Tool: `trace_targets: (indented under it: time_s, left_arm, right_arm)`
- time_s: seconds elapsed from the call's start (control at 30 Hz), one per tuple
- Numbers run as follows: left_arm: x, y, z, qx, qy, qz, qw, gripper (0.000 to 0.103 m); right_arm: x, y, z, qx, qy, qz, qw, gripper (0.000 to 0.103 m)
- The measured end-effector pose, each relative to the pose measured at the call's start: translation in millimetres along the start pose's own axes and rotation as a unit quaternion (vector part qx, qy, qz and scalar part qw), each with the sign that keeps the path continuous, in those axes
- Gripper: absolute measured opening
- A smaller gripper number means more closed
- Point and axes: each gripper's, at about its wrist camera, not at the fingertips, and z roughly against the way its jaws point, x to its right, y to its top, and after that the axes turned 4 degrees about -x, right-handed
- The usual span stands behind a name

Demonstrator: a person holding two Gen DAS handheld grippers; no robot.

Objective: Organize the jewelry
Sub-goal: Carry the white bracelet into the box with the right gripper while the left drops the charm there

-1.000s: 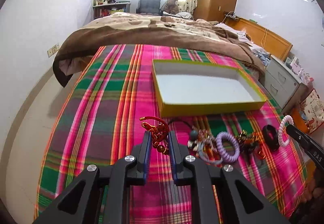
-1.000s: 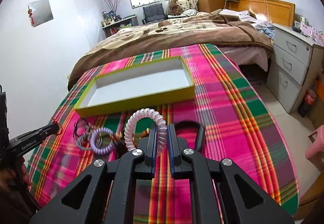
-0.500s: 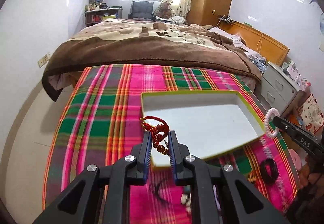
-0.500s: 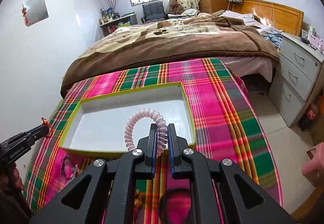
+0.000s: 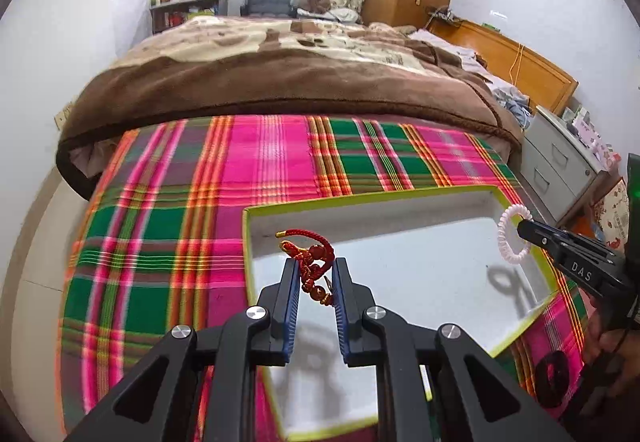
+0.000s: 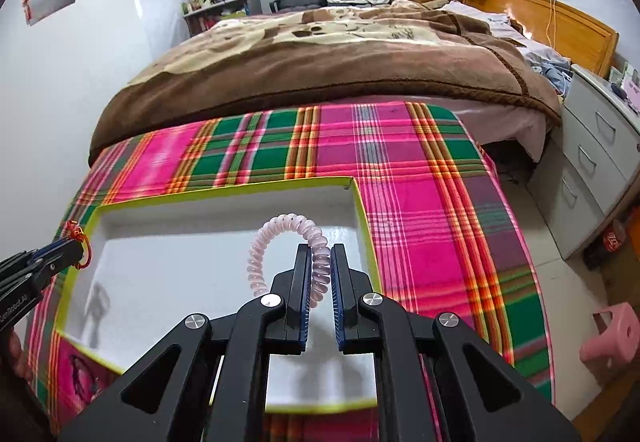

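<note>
A shallow box with a yellow-green rim (image 5: 360, 199) and white floor lies on the plaid cloth; it also shows in the right wrist view (image 6: 224, 189). My left gripper (image 5: 316, 274) is shut on a red beaded cord bracelet (image 5: 310, 258) and holds it above the box's left part. My right gripper (image 6: 320, 262) is shut on a pale pink spiral hair tie (image 6: 280, 230) above the box's right part. Each gripper shows in the other's view: the right one (image 5: 520, 230) and the left one (image 6: 78, 248).
The plaid cloth (image 5: 168, 210) covers a table. A black ring (image 5: 554, 374) lies on it below the box's right corner. A bed with a brown blanket (image 6: 320, 54) stands behind. Grey drawers (image 6: 600, 162) stand to the right, and a pink stool (image 6: 612, 334) is on the floor.
Both grippers have moved forward with their items, from over the jewelry pile near the table's front to above the box. The pile has dropped out of view.
</note>
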Motion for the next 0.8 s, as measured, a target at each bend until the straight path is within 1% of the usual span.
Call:
trace_targets:
  time_s: [0.37, 0.43, 0.57, 0.7, 0.8]
  left_arm:
    - [2.3, 2.3, -34.9, -0.031, 0.01, -0.004, 0.9995, 0.016]
    - [2.8, 1.7, -37.2, -0.031, 0.018, -0.008, 0.9993, 0.017]
    - [2.2, 0.7, -41.4, -0.039, 0.013, -0.003, 0.9992, 0.017]
    - [5.4, -0.2, -41.6, -0.037, 0.019, -0.014, 0.999, 0.017]
    - [3.4, -0.7, -42.5, -0.04, 0.014, -0.006, 0.9991, 0.017]
  right_arm:
    - [1.8, 4.7, -28.0, -0.026, -0.02, 0.013, 0.999, 0.01]
    - [2.5, 4.7, -30.0, -0.029, -0.02, 0.015, 0.999, 0.01]
    - [3.3, 5.5, -31.9, -0.03, -0.02, 0.014, 0.999, 0.01]
    - [0.0, 6.7, -33.1, -0.029, -0.024, 0.02, 0.999, 0.01]
    - [-1.2, 6.5, -33.6, -0.03, -0.025, 0.021, 0.999, 0.01]
